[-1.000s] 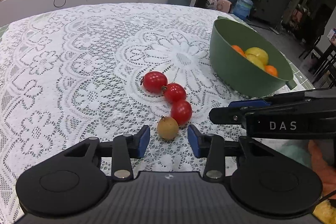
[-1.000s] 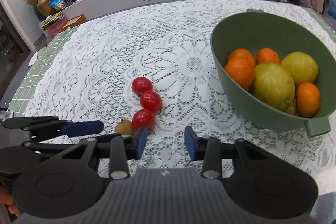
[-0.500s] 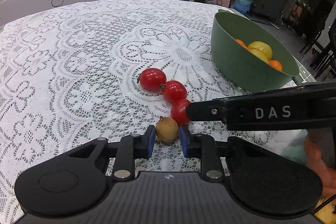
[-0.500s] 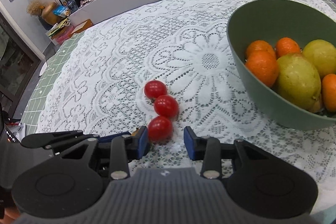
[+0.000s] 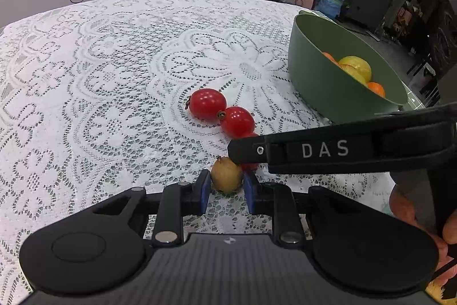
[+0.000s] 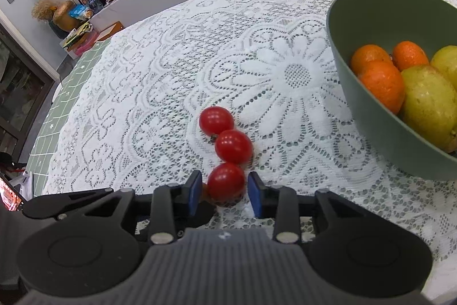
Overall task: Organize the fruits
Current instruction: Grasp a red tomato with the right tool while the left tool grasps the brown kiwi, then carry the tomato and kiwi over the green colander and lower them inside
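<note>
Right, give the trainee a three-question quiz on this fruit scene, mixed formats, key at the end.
1. True or false: the left gripper has its pads around the brown fruit.
2. Multiple choice: how many tomatoes lie on the cloth? A) two B) three C) four
3. Fill in: the nearest tomato sits between the fingers of the ____ gripper, while the bowl holds oranges and yellow fruit.

Key: 1 true; 2 B; 3 right.
</note>
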A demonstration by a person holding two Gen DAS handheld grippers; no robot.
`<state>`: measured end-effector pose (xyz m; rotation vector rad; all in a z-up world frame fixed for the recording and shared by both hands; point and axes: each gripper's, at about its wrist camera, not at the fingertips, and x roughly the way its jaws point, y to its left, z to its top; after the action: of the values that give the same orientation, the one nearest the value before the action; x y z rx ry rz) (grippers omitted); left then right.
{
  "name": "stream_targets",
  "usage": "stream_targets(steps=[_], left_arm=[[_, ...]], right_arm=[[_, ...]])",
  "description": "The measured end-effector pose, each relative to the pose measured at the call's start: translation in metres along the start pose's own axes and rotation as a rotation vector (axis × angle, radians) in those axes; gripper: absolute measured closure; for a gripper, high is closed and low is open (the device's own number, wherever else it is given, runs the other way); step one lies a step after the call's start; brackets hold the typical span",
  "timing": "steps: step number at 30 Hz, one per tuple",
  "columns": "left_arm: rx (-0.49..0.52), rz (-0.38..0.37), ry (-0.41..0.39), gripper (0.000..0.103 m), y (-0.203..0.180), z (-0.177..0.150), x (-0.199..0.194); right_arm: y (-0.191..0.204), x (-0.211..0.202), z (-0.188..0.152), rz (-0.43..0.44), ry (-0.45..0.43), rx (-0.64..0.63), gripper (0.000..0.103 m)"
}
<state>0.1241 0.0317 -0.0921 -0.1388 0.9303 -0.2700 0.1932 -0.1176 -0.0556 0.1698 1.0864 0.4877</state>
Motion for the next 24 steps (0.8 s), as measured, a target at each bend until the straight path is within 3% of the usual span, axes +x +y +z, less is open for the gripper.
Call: stream_targets(steps=[8, 11, 15, 24], left_arm=[[0.0, 0.004, -0.001, 0.076, 0.001, 0.0, 0.001], [0.001, 0.007, -0.008, 0.076, 0.002, 0.0, 0.0], [-0.004, 0.001, -0.016, 0.076, 0.002, -0.001, -0.003], [-0.033, -0.004, -0.055, 0.076, 0.0, -0.004, -0.023]], right_arm=[[-0.001, 0.003, 0.001, 0.014, 0.0, 0.015, 0.072], [0.0, 0.002, 0.0, 0.013, -0.004, 0.012, 0.079], [-0.001, -0.001, -0.001, 0.013, -0.012, 0.011, 0.079], [-0.006, -0.028, -0.005, 0.033, -0.071, 0.029, 0.079]])
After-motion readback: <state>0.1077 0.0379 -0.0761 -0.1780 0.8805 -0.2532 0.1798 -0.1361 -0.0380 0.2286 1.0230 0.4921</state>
